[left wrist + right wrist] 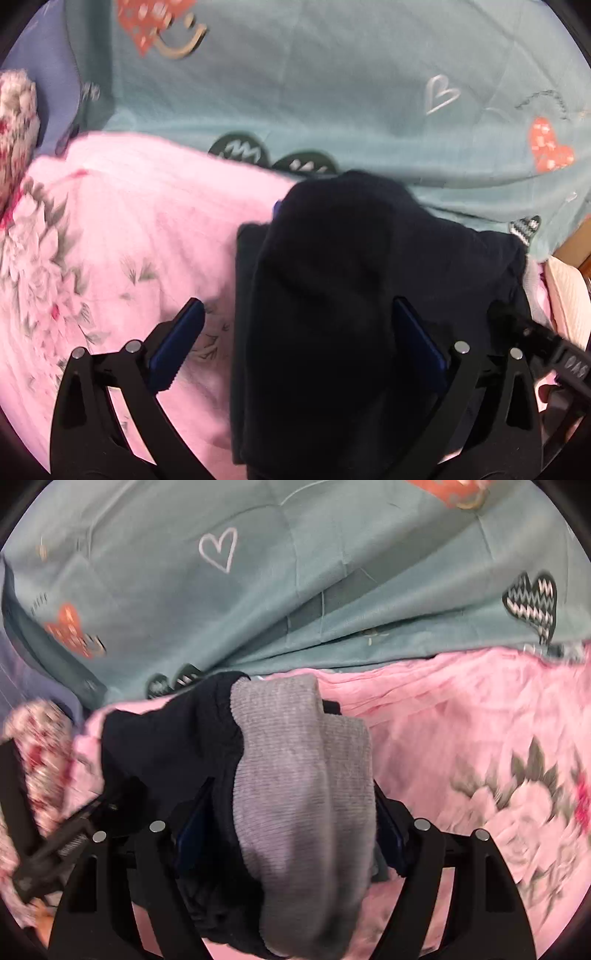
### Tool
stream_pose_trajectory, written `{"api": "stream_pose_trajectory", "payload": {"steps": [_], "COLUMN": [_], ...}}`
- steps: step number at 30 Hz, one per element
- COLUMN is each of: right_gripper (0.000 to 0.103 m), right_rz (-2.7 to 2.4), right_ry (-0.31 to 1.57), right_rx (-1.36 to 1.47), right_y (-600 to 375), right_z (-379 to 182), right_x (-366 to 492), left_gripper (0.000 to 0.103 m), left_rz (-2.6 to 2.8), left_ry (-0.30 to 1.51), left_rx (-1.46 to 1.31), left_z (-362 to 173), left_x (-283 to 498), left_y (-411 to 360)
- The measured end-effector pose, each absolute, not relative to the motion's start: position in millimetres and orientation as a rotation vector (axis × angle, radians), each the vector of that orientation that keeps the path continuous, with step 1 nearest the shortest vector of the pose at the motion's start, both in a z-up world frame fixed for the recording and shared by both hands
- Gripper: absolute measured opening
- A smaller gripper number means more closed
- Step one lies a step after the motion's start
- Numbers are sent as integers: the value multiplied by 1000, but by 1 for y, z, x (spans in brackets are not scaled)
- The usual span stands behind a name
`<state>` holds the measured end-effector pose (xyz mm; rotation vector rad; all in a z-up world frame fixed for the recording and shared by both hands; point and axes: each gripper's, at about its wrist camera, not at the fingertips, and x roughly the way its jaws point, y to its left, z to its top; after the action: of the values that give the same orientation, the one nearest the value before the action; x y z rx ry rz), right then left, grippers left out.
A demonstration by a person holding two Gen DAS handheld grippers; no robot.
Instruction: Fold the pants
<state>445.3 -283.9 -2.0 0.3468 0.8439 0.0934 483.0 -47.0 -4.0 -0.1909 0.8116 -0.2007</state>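
Note:
The dark navy pants (332,295) lie bunched on a pink floral sheet (110,240). My left gripper (295,332) is open, its blue-padded fingers wide apart on either side of the pants' fold. In the right wrist view the pants (166,746) show a grey ribbed waistband (303,782) draped over my right gripper (284,819). Its jaws stand a wide way apart with the thick cloth between them. The fingertips are hidden by the cloth. The right gripper's black body also shows in the left wrist view (535,336), beside the pants.
A teal blanket with heart prints (332,74) lies beyond the pants, also in the right wrist view (258,590). A floral pillow (14,122) sits at the far left. A white folded item (569,295) lies at the right edge.

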Motion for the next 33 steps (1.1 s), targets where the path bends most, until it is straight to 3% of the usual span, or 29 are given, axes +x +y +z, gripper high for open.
{"api": "stream_pose_trajectory", "payload": {"steps": [4, 8, 10, 11, 12, 17, 23, 33], "right_gripper": [77, 77, 94, 97, 102, 102, 102, 102], "right_rz": [147, 135, 99, 80, 65, 74, 55, -16], "right_ry": [656, 588, 539, 521, 493, 460, 464, 509], "right_rx": [302, 227, 117, 79, 59, 59, 156, 103], "right_y": [-294, -293, -282, -278, -277, -269, -275, -272], "right_z": [56, 104, 123, 129, 130, 111, 73, 54], "right_x": [382, 291, 226, 194, 163, 34, -50, -95], "left_gripper": [101, 101, 101, 101, 101, 101, 101, 101], "left_rz": [-220, -195, -188, -188, -183, -197, -170, -99], "left_ry": [704, 599, 590, 601, 608, 664, 598, 571], "left_rx": [-198, -169, -111, -80, -63, -21, -46, -2], "left_z": [49, 96, 103, 102, 99, 73, 62, 59], "left_x": [430, 331, 279, 250, 225, 103, 9, -37], "left_y": [-26, -1, 4, 6, 10, 24, 43, 52]}}
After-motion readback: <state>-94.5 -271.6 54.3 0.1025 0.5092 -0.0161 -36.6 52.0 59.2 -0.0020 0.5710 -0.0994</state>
